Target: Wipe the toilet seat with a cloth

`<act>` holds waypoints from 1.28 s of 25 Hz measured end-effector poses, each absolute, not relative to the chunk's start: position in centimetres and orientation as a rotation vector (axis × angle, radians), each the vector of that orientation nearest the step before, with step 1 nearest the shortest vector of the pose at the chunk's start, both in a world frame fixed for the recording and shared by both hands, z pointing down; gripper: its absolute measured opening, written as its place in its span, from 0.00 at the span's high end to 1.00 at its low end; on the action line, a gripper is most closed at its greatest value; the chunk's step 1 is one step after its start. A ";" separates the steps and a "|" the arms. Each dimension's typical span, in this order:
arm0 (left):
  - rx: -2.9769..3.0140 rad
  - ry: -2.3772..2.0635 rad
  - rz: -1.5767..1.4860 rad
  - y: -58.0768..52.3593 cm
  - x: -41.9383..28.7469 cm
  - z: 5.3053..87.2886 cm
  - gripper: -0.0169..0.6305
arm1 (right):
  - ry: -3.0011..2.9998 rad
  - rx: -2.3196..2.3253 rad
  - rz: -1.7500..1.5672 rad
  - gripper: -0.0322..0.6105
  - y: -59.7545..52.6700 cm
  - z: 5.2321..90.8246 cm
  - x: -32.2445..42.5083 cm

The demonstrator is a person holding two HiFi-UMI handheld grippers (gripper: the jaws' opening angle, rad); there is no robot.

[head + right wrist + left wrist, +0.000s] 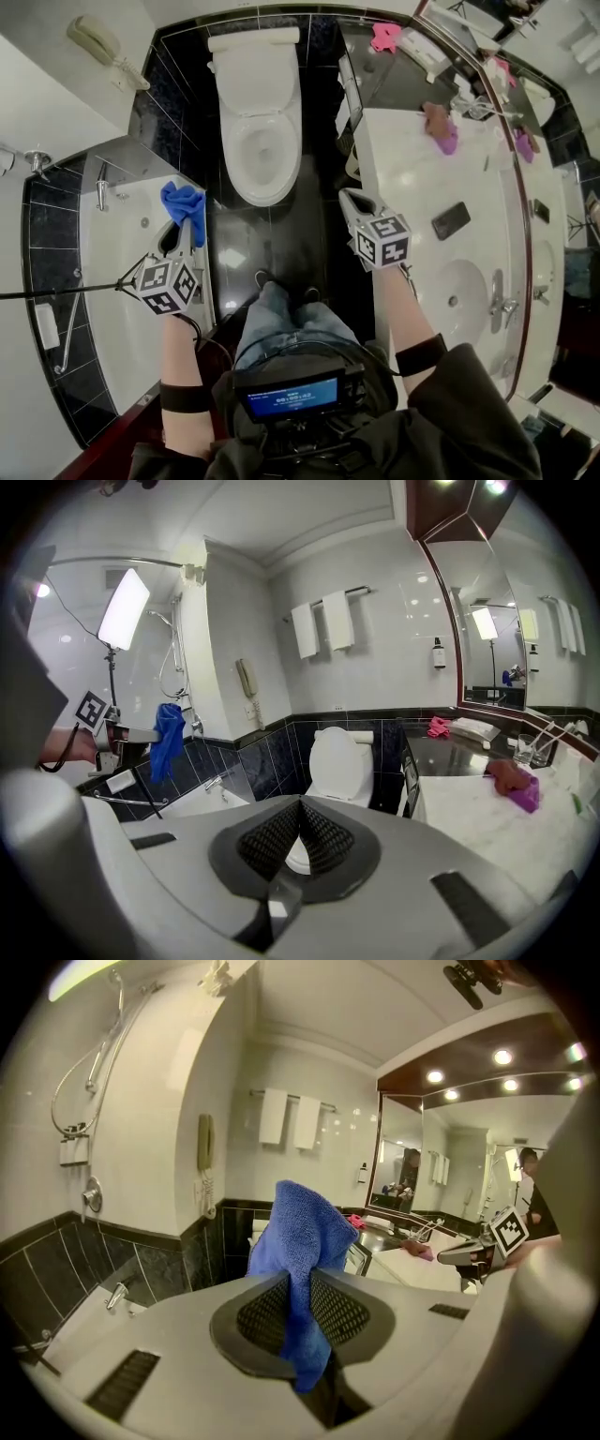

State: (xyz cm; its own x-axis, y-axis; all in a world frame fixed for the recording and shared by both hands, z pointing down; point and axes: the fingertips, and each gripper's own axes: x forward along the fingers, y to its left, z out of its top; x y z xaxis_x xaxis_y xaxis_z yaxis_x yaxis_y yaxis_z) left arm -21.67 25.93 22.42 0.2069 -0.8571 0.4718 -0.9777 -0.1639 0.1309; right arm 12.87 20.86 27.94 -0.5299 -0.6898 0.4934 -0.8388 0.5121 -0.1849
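A white toilet point(258, 141) stands against the black-tiled back wall, lid raised, seat point(234, 161) down around the bowl. Its lid point(337, 753) faces me in the right gripper view. My left gripper point(185, 231) is shut on a blue cloth point(183, 202), which it holds in the air left of the toilet, above the bathtub's edge. The cloth point(302, 1269) sticks up between the pads and hangs below them. My right gripper point(351, 199) is shut and empty, held in the air right of the toilet beside the counter. Both are short of the toilet.
A white bathtub point(117, 281) with a tap point(101, 195) fills the left. On the right is a marble counter point(422, 187) with a sink point(459, 295), a dark phone point(451, 220), a brown and purple cloth point(440, 128) and a pink cloth point(384, 37). Dark floor point(272, 239) lies before the toilet.
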 end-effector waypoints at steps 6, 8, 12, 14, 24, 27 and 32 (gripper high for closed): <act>2.082 -1.718 0.384 27.3 -21.1 22.2 0.88 | -2.405 1.261 0.563 0.92 22.2 27.6 13.5; 2.088 -1.724 0.392 27.6 -20.9 22.2 0.88 | -2.404 1.263 0.560 0.92 22.4 27.7 13.7; 2.092 -1.720 0.391 28.1 -20.9 22.4 0.88 | -2.404 1.264 0.560 0.92 22.7 27.8 13.5; 2.099 -1.719 0.398 28.1 -21.0 22.5 0.88 | -2.405 1.261 0.561 0.92 22.8 27.9 13.2; 2.113 -1.705 0.424 26.7 -22.0 23.5 0.88 | -2.383 1.244 0.590 0.92 22.1 29.1 11.3; 2.114 -1.701 0.416 25.9 -22.6 23.7 0.88 | -2.379 1.240 0.590 0.92 21.4 29.4 10.5; 2.115 -1.690 0.426 24.7 -23.6 24.3 0.88 | -2.365 1.257 0.602 0.92 20.1 29.7 8.9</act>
